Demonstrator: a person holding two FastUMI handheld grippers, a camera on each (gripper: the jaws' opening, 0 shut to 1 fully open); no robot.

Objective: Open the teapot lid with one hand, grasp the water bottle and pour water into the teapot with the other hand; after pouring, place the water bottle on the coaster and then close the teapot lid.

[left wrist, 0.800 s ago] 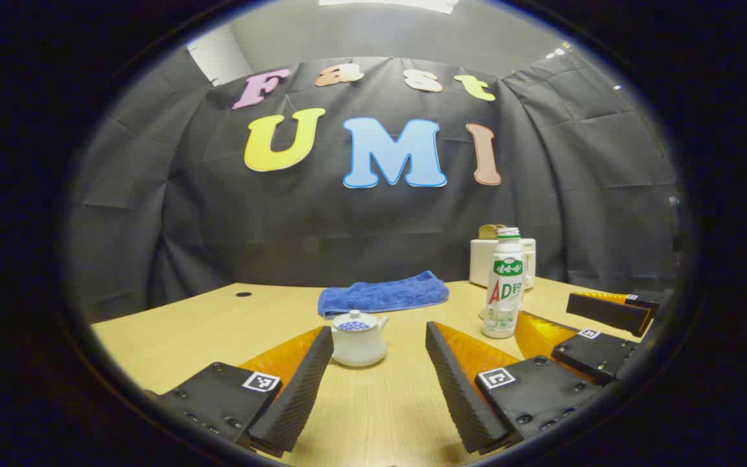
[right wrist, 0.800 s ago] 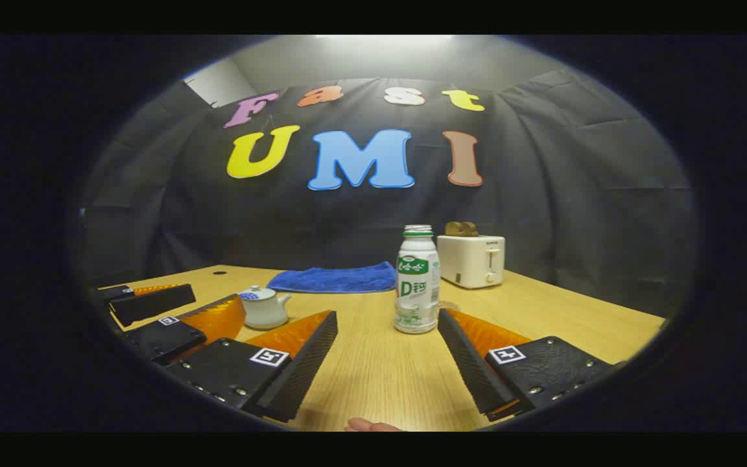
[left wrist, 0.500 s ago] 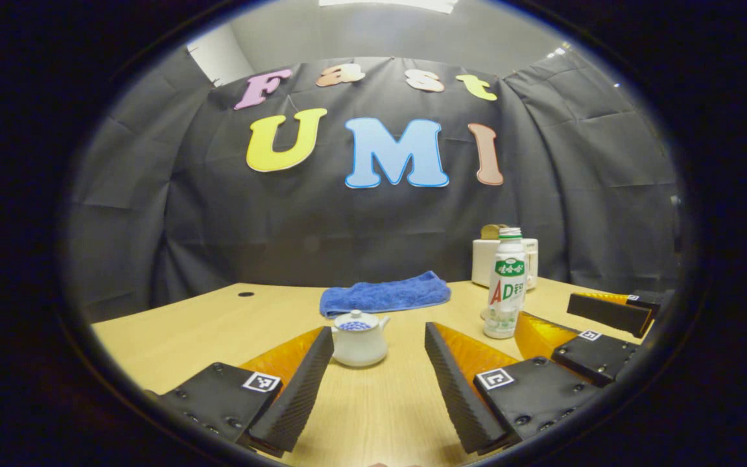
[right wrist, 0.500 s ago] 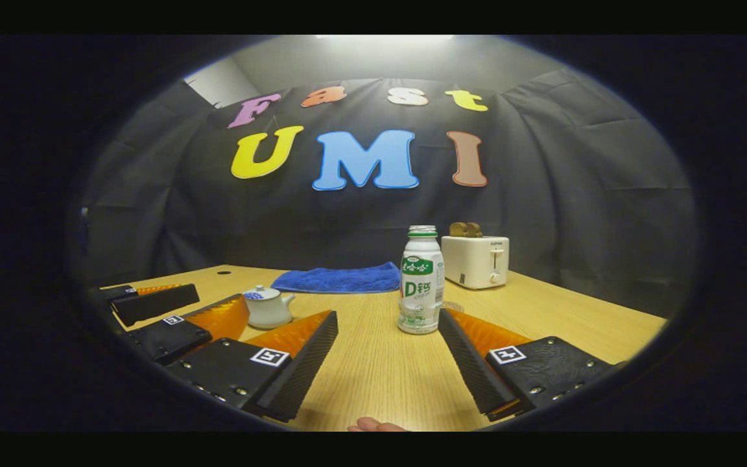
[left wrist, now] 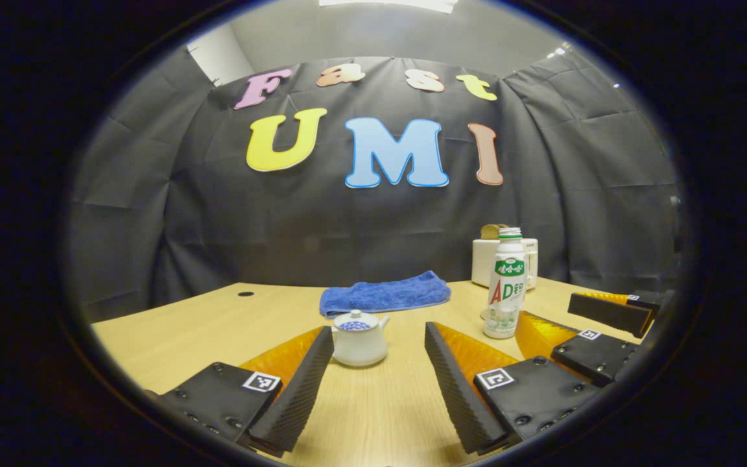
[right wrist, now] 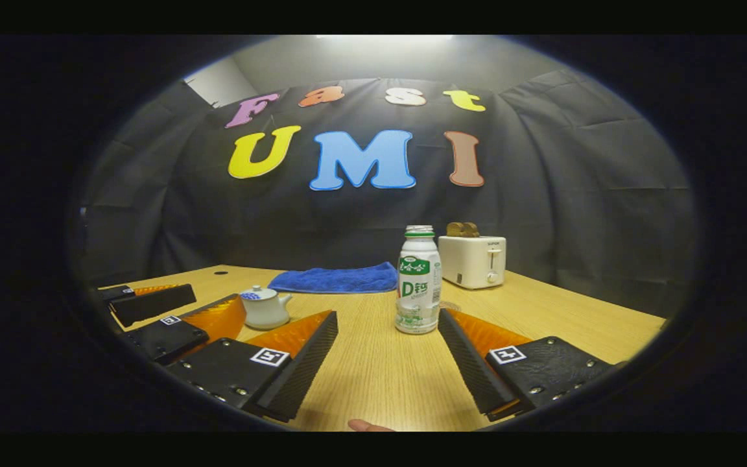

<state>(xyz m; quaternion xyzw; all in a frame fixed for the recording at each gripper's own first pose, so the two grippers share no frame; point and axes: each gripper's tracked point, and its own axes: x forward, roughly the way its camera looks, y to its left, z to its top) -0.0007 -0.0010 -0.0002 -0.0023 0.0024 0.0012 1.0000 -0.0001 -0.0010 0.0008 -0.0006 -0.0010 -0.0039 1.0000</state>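
Observation:
A small white teapot (left wrist: 360, 340) with a blue-patterned lid (left wrist: 355, 323) stands on the wooden table (left wrist: 172, 337), lid on. It sits just ahead of my left gripper (left wrist: 379, 329), which is open and holds nothing. A white water bottle (right wrist: 417, 285) with a green label stands upright just beyond my right gripper (right wrist: 388, 316), also open and empty. A round coaster (right wrist: 452, 305) peeks out behind the bottle's base. The bottle (left wrist: 505, 292) and the right gripper (left wrist: 545, 310) appear at the right of the left gripper view. The teapot (right wrist: 263, 308) and left gripper (right wrist: 216, 297) appear at the left of the right gripper view.
A folded blue towel (left wrist: 383, 295) lies at the back of the table, behind the teapot. A white toaster (right wrist: 474, 261) with bread in it stands at the back right. A person's fingertip (right wrist: 364, 425) shows at the bottom edge of the right gripper view.
Both views sway only slightly. Nothing on the table has moved, and both grippers stay open.

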